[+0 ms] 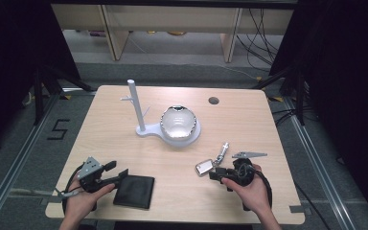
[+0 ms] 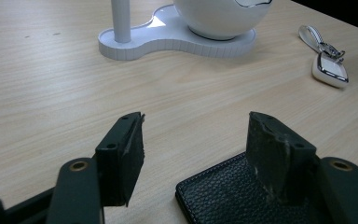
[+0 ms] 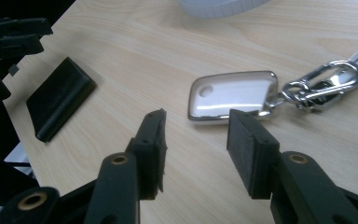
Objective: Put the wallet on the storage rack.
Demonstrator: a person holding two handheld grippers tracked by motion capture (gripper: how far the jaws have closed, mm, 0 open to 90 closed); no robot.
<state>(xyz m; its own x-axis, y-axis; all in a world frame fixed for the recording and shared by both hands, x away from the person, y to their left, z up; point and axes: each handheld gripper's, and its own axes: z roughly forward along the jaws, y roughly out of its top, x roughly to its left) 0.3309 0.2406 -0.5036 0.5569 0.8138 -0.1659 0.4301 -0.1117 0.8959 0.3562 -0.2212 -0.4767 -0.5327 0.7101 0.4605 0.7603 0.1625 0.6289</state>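
My left gripper has its jaws apart, one jaw over the corner of the flat black leather wallet at the near left of the pale wooden table. My right gripper is also spread, just short of the white chrome-edged car key fob. I can read no brand on it. A "5" is taped on the floor.

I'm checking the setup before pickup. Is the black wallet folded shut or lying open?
Folded shut. The wallet lies flat on the table as one compact block; the right gripper view shows its stacked edge.
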